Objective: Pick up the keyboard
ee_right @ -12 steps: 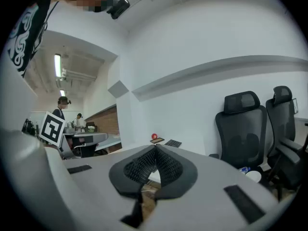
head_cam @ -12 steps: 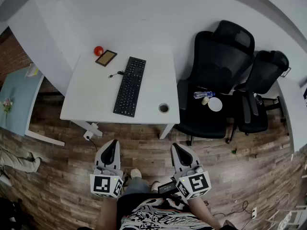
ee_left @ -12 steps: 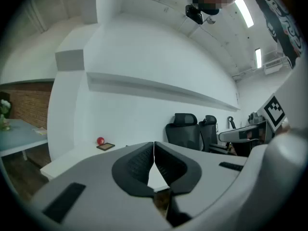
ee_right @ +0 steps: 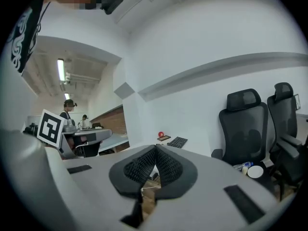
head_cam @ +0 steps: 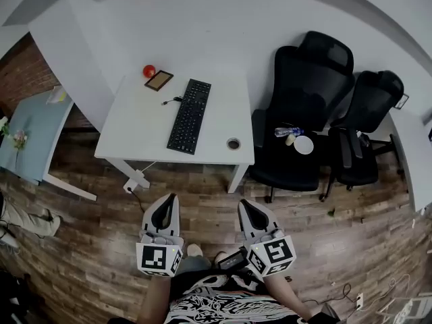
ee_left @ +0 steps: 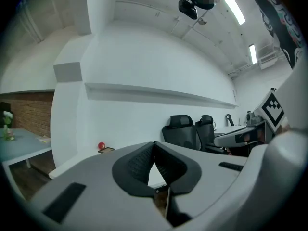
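Note:
A black keyboard (head_cam: 190, 115) lies lengthwise on the white desk (head_cam: 138, 130), with its cable at the far end; it also shows far off in the right gripper view as the keyboard (ee_right: 177, 141). My left gripper (head_cam: 170, 202) and right gripper (head_cam: 244, 206) hang side by side over the wooden floor, well short of the desk. Both are shut with nothing between the jaws. In the left gripper view the left gripper (ee_left: 154, 144) hides the keyboard behind its own body. The right gripper (ee_right: 156, 148) points toward the desk.
On the desk are a red ball (head_cam: 149, 71), a small framed tablet (head_cam: 158, 80) and a round cable hole (head_cam: 233, 143). Two black office chairs (head_cam: 304, 106) stand to the right, one holding a bottle (head_cam: 287, 132) and a white dish (head_cam: 304, 144). A light-blue table (head_cam: 30, 137) is at left.
The desk and chairs have shifted slightly down and right in the head view as the person moved closer. Both grippers stay shut and keep their places.

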Motion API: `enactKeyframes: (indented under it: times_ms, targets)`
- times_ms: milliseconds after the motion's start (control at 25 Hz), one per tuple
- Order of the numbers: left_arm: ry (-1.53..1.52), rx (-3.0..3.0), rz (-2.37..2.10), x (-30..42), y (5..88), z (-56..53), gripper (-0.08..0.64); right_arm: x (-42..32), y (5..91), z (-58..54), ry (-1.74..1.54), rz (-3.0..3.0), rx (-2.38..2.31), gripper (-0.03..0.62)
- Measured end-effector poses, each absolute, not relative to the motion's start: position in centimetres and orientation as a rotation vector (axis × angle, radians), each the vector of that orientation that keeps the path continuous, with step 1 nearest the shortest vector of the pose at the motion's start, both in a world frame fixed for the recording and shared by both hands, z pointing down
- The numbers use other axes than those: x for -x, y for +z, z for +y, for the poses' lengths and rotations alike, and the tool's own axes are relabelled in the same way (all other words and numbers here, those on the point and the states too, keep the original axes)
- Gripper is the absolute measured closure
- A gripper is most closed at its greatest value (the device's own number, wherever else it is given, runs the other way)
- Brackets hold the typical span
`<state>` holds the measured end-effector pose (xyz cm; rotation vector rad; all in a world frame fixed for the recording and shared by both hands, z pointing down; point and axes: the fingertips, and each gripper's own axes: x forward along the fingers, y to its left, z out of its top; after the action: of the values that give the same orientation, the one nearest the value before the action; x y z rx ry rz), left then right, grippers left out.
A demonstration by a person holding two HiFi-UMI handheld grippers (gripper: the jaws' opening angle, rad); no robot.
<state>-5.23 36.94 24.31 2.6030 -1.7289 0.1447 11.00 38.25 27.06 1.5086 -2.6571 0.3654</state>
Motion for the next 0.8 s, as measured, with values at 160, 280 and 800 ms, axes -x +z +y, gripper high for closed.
enactKeyframes:
  times_ms: [160, 280, 800]
  targets:
    - [0.076, -2.590, -1.719, 5.7, 24.4, 38.1, 0.541, -10.2, 27.2, 39.1, 0.349, -2.669, -1.453, 0.563]
    - [-0.020, -2.532, -1.732, 6.7, 23.8, 38.4, 0.541, -9.8, 27.3, 39.2, 0.342, -2.662, -1.442, 0.563]
    - [-0.047, -2.525, -1.827, 8.3, 22.3, 37.6, 0.541, -10.1, 24.6, 37.6, 0.229, -2.755, -1.537, 0.563]
